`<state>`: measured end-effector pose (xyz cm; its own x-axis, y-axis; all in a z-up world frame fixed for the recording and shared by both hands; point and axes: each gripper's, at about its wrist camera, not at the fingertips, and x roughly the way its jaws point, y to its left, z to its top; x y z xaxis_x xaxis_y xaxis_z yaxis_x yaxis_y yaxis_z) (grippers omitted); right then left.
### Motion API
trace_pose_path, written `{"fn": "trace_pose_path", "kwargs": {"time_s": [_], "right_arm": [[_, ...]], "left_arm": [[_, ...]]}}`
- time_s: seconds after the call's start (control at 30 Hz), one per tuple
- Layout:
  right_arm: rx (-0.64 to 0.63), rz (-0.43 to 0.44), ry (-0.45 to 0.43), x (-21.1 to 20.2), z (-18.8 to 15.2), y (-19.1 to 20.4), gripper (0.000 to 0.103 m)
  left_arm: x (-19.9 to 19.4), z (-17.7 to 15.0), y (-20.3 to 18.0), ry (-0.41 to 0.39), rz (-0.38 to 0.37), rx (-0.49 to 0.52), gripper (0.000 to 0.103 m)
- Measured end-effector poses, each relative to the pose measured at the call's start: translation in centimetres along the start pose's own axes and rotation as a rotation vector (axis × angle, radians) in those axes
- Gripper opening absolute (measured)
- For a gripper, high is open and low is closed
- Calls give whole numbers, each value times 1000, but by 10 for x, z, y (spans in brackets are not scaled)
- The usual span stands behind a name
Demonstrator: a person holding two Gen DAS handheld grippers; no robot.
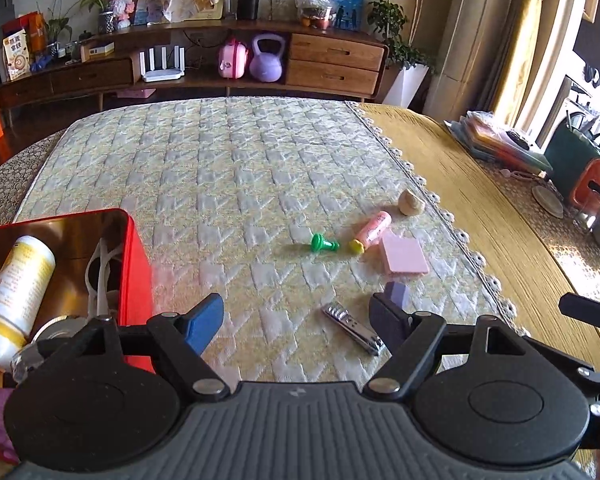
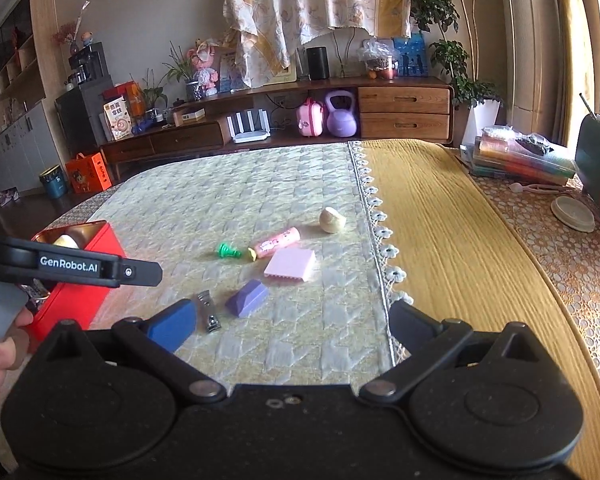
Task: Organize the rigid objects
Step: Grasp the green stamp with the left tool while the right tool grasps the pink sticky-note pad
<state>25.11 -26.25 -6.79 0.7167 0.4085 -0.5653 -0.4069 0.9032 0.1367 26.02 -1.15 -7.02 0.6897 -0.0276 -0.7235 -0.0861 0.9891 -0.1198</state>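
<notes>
At 9 o'clock on the quilted mat [image 1: 236, 184] sits the red tin [image 1: 134, 264], a white bottle [image 1: 18, 292] lying inside. The left gripper [image 1: 296, 320] hangs wide open and empty over the nail clipper [image 1: 352, 329]. Toward 2 o'clock lie green peg [image 1: 323, 243], pink tube [image 1: 372, 233], pink pad [image 1: 405, 258], purple block [image 1: 397, 294] and stone [image 1: 411, 202]; the right gripper [image 2: 296, 322] gapes empty too.

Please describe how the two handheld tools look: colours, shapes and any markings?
Both tools have black bodies with round discs and hinged black arms; one blue finger shows on each. The left tool's side bar reads "GenRobot.AI" in white.
</notes>
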Motion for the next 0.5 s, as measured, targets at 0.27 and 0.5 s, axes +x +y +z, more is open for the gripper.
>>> {"fn": "trace_pose_path", "kwargs": {"time_s": [0.27,0.5], "right_arm": [[-9,-19,30,53,17,4,102],[-22,-34,84,98,22,1,89]], "left_arm": [[51,25,-2,49,32,-35,80],[80,30,-4,43,59,-18,80]]}}
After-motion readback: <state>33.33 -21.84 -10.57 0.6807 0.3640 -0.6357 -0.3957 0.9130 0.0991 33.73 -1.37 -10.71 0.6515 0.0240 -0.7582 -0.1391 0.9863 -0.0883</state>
